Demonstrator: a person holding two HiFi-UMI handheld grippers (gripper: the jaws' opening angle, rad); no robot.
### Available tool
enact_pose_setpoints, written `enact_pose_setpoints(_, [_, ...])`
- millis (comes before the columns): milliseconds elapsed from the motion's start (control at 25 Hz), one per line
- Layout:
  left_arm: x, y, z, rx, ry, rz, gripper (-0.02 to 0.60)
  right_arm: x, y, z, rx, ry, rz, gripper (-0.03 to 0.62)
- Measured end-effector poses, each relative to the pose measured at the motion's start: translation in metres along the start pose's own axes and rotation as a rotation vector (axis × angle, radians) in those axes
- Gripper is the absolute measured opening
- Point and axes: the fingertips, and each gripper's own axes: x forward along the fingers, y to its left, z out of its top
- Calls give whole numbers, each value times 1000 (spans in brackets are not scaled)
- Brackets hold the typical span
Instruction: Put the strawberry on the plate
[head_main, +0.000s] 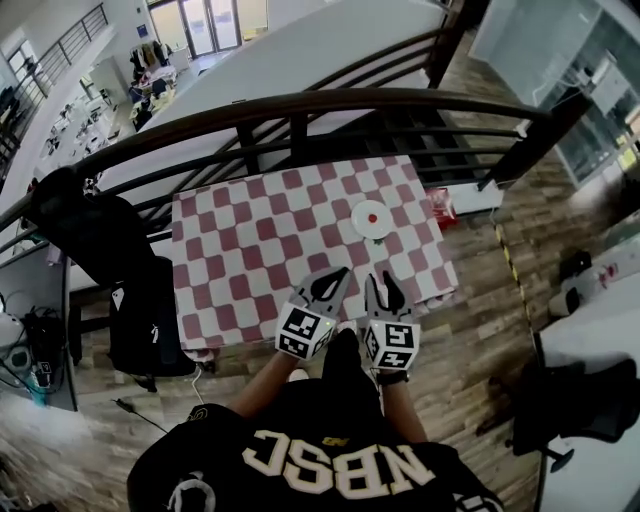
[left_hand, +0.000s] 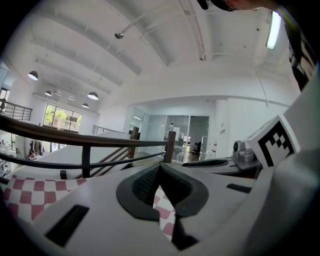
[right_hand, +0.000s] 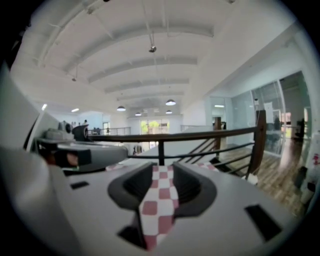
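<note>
In the head view the strawberry (head_main: 371, 217), small and red, lies in the middle of a white plate (head_main: 360, 229) on the far right part of the red-and-white checkered table (head_main: 250, 260). Both grippers hover at the table's near edge, well short of the plate. My left gripper (head_main: 335, 278) has its fingertips together and holds nothing; in its own view the left gripper (left_hand: 160, 172) shows only cloth behind the pads. My right gripper (head_main: 383, 283) stands open; in its own view the right gripper (right_hand: 162, 175) has a strip of checkered cloth showing between its jaws and nothing in them.
A dark wooden railing (head_main: 300, 105) runs just behind the table. A black bag or chair (head_main: 110, 250) stands at the left. A small red thing (head_main: 440, 205) lies by the table's right edge. Wooden floor (head_main: 490, 330) surrounds the table.
</note>
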Motion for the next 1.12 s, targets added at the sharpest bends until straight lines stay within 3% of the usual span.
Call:
enact_pose_setpoints(200, [-22, -17, -2, 18, -13, -7, 9, -34, 4, 4, 23, -40, -60, 64])
enact_pose_setpoints(440, [-37, -25, -6, 23, -31, 10, 9, -57, 15, 3, 73, -66, -41, 20])
enact_pose_setpoints(1120, [-45, -39, -8, 40, -35, 24, 9, -87, 5, 13, 14, -100, -112, 18])
